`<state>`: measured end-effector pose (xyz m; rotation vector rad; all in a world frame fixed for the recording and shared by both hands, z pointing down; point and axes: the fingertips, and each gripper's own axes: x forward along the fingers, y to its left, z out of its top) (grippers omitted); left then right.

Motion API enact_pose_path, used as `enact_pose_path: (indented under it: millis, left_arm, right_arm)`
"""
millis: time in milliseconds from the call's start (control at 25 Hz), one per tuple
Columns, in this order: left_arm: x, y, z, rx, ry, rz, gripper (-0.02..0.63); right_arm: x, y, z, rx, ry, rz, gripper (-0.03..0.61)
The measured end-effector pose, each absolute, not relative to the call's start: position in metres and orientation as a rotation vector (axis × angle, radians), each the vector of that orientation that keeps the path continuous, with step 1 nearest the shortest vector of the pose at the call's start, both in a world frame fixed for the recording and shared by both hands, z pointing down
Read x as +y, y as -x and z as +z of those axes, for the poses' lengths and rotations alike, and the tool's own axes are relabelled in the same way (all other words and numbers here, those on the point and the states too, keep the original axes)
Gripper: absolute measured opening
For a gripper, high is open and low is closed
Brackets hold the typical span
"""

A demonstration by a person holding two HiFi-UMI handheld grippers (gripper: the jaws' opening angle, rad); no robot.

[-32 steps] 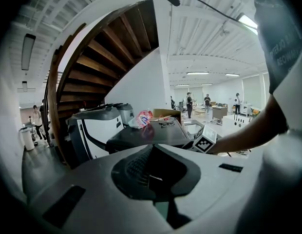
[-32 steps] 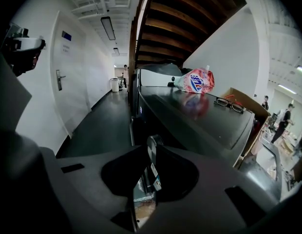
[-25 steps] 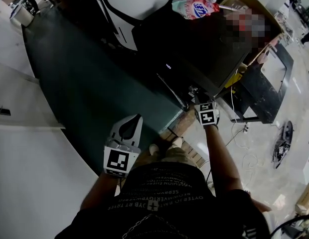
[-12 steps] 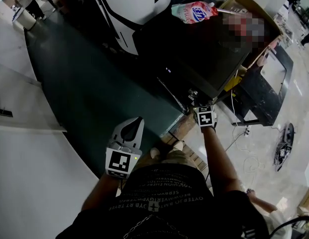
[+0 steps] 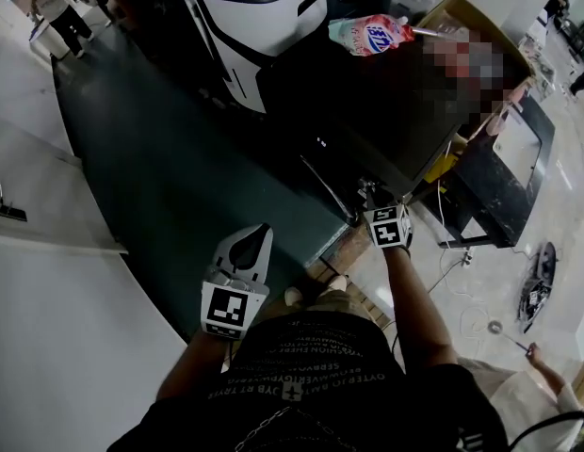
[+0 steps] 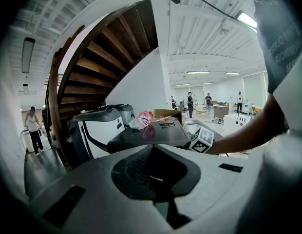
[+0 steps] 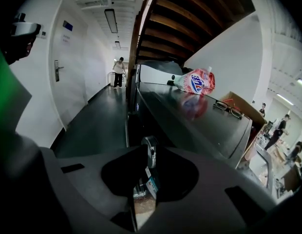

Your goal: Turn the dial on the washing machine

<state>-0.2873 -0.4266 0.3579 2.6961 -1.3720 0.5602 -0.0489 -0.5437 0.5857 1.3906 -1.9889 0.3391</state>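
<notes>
The dark washing machine (image 5: pixel 377 111) stands ahead of me. My right gripper (image 5: pixel 370 201) is at its front panel. In the right gripper view its silver round dial (image 7: pixel 150 151) sits upright between the jaws of the right gripper (image 7: pixel 147 168). The pads look to be touching the dial's sides while the jaws are opening. My left gripper (image 5: pixel 257 235) hangs back over the dark green floor, apart from the machine. Its fingers meet at a point with nothing between them, and the left gripper (image 6: pixel 158 180) looks past its tips at the machine.
A pink detergent pouch (image 5: pixel 372 35) and a pair of glasses (image 7: pixel 224 108) lie on the machine's lid. A white appliance (image 5: pixel 259 17) stands to its left, a cardboard box (image 5: pixel 480 22) and a dark table (image 5: pixel 504 172) to its right. A wooden staircase (image 6: pixel 100 52) rises overhead.
The right gripper stays at the dial, its marker cube shifted slightly. The left gripper has not moved. A person's hand has come into view at the lower right.
</notes>
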Motion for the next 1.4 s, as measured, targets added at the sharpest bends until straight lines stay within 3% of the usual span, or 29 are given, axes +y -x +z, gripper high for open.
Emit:
enact_pose_path:
  millis: [1400]
  left_arm:
    - [-0.415, 0.312, 0.352, -1.413, -2.682, 0.544, 0.006]
  right_arm:
    - [-0.553, 0.055, 0.588, -1.938, -1.413, 0.332, 0.049]
